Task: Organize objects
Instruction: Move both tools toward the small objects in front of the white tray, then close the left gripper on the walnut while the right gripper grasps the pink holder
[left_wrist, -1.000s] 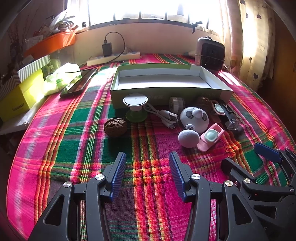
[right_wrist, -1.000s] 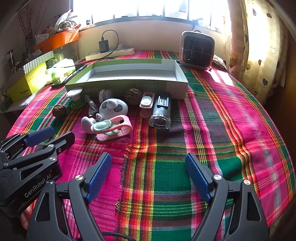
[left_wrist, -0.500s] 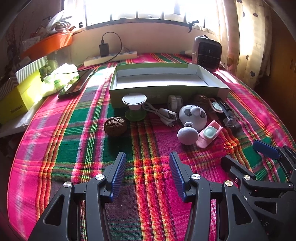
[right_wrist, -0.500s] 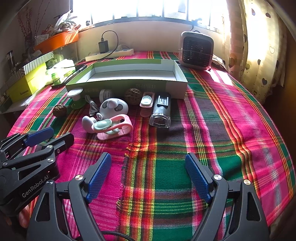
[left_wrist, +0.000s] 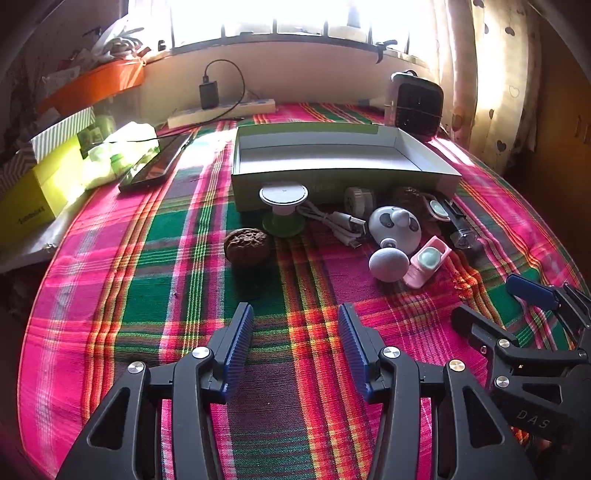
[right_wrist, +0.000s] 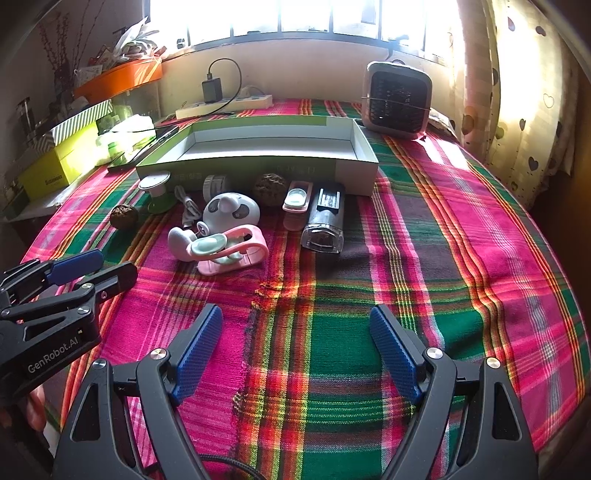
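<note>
A shallow green and white box (left_wrist: 332, 173) (right_wrist: 258, 162) stands empty on the plaid cloth. In front of it lie small objects: a brown walnut (left_wrist: 246, 246) (right_wrist: 124, 217), a green and white spool (left_wrist: 283, 206), a white cable (left_wrist: 340, 221), a panda-faced gadget (left_wrist: 394, 225) (right_wrist: 232, 212), a grey egg-shaped thing (left_wrist: 388, 264), pink cases (left_wrist: 426, 261) (right_wrist: 229, 251), a black device (right_wrist: 325, 221). My left gripper (left_wrist: 295, 347) is open and empty, short of the walnut. My right gripper (right_wrist: 295, 350) is open wide and empty, short of the black device.
A small fan heater (right_wrist: 397, 99) stands at the back right beside the box. A power strip with charger (left_wrist: 221, 109), a phone (left_wrist: 157, 162) and yellow boxes (left_wrist: 37, 195) are at the back left. A curtain (right_wrist: 517, 92) hangs on the right.
Both grippers have drawn back slightly from the objects; both stay open and empty. No object has moved.
</note>
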